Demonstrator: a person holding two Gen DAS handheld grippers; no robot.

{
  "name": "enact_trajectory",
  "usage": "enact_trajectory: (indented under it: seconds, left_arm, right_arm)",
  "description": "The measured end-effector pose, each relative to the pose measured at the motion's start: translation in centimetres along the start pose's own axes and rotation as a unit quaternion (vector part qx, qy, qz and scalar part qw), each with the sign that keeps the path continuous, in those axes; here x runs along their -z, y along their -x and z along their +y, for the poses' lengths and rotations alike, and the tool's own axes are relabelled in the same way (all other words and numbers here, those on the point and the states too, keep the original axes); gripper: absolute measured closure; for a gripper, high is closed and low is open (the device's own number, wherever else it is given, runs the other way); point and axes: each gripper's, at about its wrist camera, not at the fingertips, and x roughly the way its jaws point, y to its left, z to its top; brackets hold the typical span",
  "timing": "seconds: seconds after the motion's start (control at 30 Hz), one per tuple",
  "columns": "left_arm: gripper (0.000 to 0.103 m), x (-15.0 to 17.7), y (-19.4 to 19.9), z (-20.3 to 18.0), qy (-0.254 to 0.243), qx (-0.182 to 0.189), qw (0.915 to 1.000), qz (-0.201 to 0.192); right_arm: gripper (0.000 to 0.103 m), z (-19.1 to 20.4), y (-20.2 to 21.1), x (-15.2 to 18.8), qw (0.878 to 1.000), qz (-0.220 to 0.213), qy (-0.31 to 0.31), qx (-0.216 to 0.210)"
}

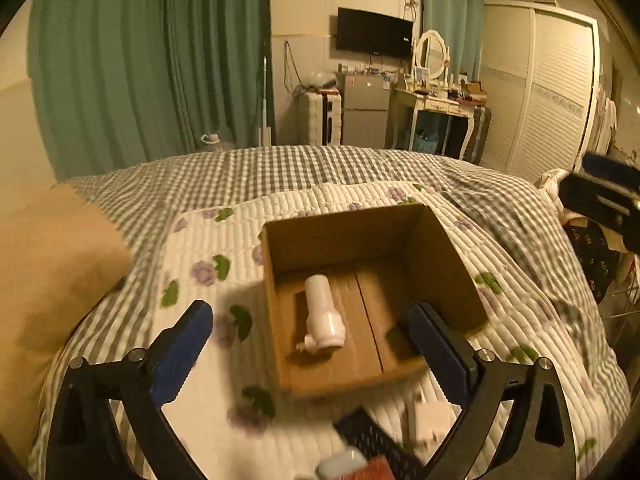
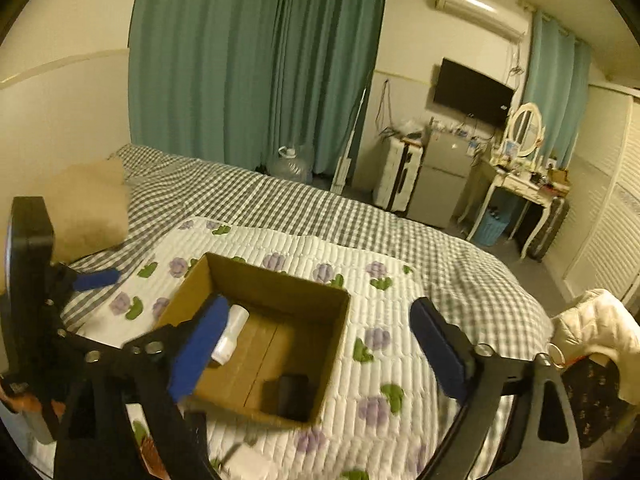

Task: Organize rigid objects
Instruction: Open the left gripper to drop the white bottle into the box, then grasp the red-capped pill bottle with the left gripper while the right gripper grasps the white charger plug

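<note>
The left gripper (image 1: 312, 344) stands wide open and empty in the lower half of its frame, its blue pads framing the cardboard box (image 1: 440, 264) at centre. A white plastic fitting (image 1: 322, 312) lies on the box floor. Blurred items sit at the bottom edge: a black ridged object (image 1: 372, 436) and a white piece (image 1: 434, 420). The right gripper (image 2: 316, 344), also spread wide and empty, hangs over the same box (image 2: 280, 284), where a dark cylinder (image 2: 294, 396) rests in the near corner. Everything sits on the floral quilt (image 2: 380, 280).
</note>
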Motion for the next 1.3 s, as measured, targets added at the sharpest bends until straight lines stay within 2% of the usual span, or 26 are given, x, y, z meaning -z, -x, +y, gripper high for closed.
enact_trajectory:
  seconds: [0.13,0.23,0.33,0.43,0.57,0.8,1.1,1.17,1.2,1.3]
  left_arm:
    - [0.0,3.1,2.5,-0.2,-0.004,-0.024,0.9997,0.004]
    - [0.0,6.1,2.8,0.3,0.011,-0.029,0.9993,0.021]
    - [0.0,9.2,2.2,0.5,0.025,-0.013,0.9985,0.046]
    - [0.0,12.4,1.5,0.1,0.029,-0.015,0.9974,0.064]
    - [0.0,15.5,0.6,-1.3,-0.001,-0.009,0.9952,0.097]
    - [0.0,18.9,0.5,-3.3,-0.044,0.019,0.9923,0.114]
    - [0.0,19.6,-2.3,-4.8,-0.086,0.018,0.9871,0.133]
    - [0.004,19.6,-2.7,-5.0,-0.094,0.019,0.9855,0.14]
    - [0.019,19.6,-2.7,-5.2,-0.099,0.023,0.985,0.14]
    - [0.019,19.6,-2.1,-5.5,-0.104,0.023,0.9848,0.137]
  right_arm:
    - [0.005,0.8,3.1,3.8,1.0,0.012,-0.016,-0.004]
    - [0.005,1.8,4.0,7.5,0.999,0.029,-0.024,-0.008]
    - [0.005,2.9,3.5,11.3,0.998,0.054,-0.031,-0.018]
    - [0.005,3.8,2.4,14.6,0.996,0.078,-0.04,-0.031]
    - [0.005,4.7,0.1,17.6,0.99,0.124,-0.048,-0.049]
    - [0.005,4.7,-1.7,19.7,0.985,0.157,-0.055,-0.049]
    - [0.005,5.6,-2.5,19.9,0.984,0.173,-0.035,-0.027]
    - [0.005,5.6,-2.6,20.0,0.983,0.176,-0.035,-0.026]
    - [0.005,5.5,-2.6,20.0,0.983,0.176,-0.036,-0.027]
    - [0.005,5.5,-2.6,20.0,0.983,0.177,-0.038,-0.031]
